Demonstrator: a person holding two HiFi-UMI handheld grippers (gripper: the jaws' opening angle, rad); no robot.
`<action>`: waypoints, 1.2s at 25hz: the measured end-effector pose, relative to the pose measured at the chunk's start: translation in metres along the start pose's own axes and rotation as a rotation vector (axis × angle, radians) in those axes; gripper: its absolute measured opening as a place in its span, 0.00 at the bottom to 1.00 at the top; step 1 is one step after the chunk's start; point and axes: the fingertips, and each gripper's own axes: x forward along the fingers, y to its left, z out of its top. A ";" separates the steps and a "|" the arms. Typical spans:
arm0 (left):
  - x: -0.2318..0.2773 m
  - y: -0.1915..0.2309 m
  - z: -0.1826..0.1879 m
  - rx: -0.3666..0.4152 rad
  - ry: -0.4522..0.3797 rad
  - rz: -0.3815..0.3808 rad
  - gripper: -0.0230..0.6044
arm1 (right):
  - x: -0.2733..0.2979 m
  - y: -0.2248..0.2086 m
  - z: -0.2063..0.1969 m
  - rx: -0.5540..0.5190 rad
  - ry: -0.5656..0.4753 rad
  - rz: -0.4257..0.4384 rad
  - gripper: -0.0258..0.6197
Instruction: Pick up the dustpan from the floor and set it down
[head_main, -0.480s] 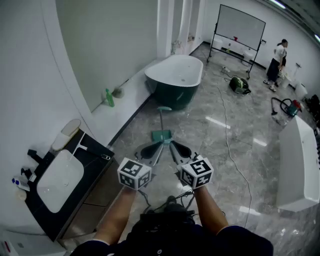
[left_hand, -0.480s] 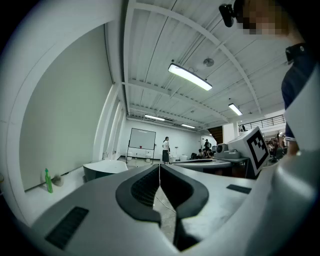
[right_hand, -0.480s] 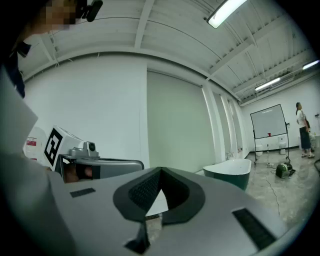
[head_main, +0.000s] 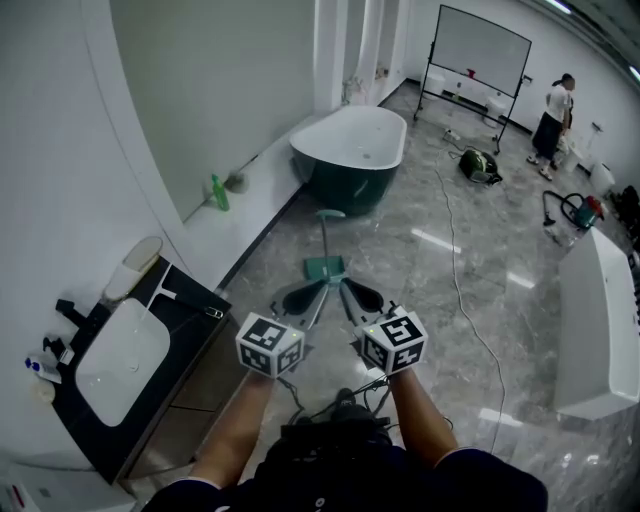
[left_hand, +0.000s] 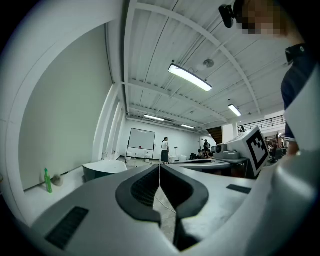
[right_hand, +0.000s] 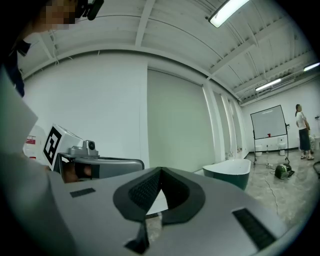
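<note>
A teal dustpan (head_main: 325, 267) with a long upright handle stands on the grey marble floor, in front of the bathtub and just beyond both grippers in the head view. My left gripper (head_main: 321, 285) is held level at waist height, its tips meeting with nothing between them; in its own view the left gripper (left_hand: 159, 166) is shut. My right gripper (head_main: 342, 285) sits beside it, also level and shut on nothing; the right gripper (right_hand: 160, 171) shows tips touching in its own view. Neither gripper touches the dustpan, which is out of sight in both gripper views.
A dark green bathtub (head_main: 352, 152) stands ahead. A black vanity with a white sink (head_main: 120, 362) is at the left, a white counter (head_main: 590, 330) at the right. A cable (head_main: 460, 290) runs across the floor. A whiteboard (head_main: 480, 55) and a person (head_main: 552, 115) are far off.
</note>
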 end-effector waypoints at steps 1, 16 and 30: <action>-0.001 0.001 0.000 -0.001 -0.001 -0.001 0.06 | 0.001 0.001 0.000 -0.001 0.001 0.000 0.05; 0.009 0.032 -0.014 -0.017 0.016 -0.037 0.06 | 0.037 -0.006 -0.003 0.002 -0.006 -0.035 0.05; 0.129 0.094 -0.030 -0.013 0.044 -0.001 0.06 | 0.114 -0.120 -0.002 0.012 -0.025 0.011 0.05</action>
